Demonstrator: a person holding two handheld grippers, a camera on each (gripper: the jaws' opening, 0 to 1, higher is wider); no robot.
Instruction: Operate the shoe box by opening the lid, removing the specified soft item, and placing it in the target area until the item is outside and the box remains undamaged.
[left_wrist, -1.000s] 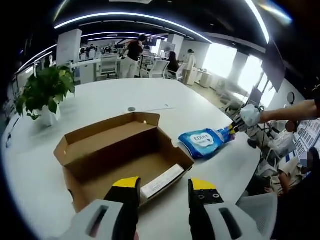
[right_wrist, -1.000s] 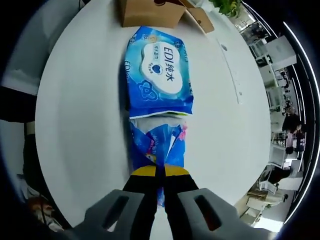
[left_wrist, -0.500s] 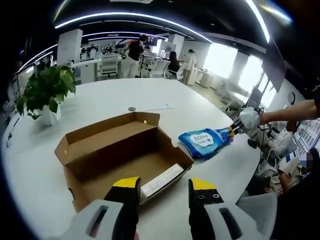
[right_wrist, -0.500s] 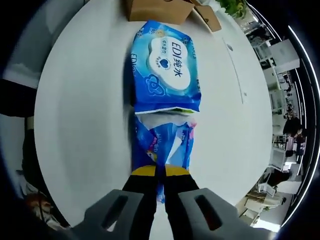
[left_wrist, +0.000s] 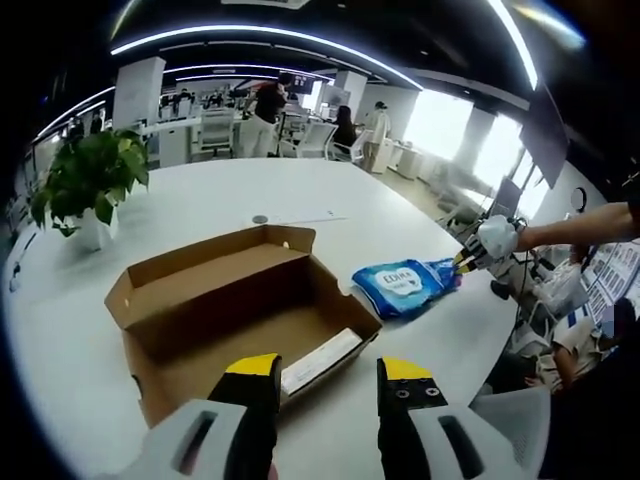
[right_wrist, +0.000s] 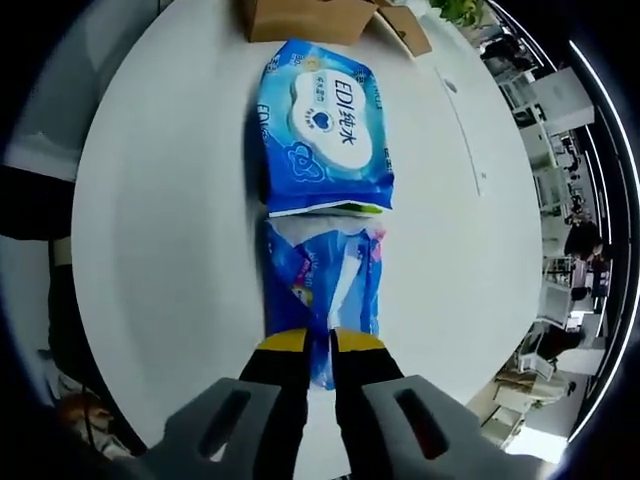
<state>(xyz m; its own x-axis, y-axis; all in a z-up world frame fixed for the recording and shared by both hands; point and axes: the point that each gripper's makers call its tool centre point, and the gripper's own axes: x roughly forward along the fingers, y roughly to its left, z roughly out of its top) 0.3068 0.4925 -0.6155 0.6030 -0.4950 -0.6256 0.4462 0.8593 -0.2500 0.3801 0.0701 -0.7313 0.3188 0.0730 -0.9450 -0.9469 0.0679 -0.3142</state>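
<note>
- Shoe box (left_wrist: 240, 320) sits open on the white table (left_wrist: 330, 190), lid flap laid back on the far side; a thin white carton (left_wrist: 322, 362) lies along its near right wall.
- Wipes pack (right_wrist: 322, 128), blue and soft, is outside the box, flat on the table just to the right of it; in the left gripper view it lies near the table's right edge (left_wrist: 403, 287).
- Right gripper (right_wrist: 320, 345) is at the pack's crinkled tail end; jaws show a narrow gap with the film between them, so the pinch looks slack or just letting go, cannot tell for sure.
- Left gripper (left_wrist: 328, 372) hovers with jaws apart over the box's near edge, holding nothing.
- Step in hand, my read: set down and let go. Do it well by spreading the jaws fully, then backing straight off along the tail so the film doesn't drag.
- Keep the left gripper off the cardboard wall, no pressing, so the box stays unbent.
- Potted plant (left_wrist: 88, 185) far left, well apart.
</note>
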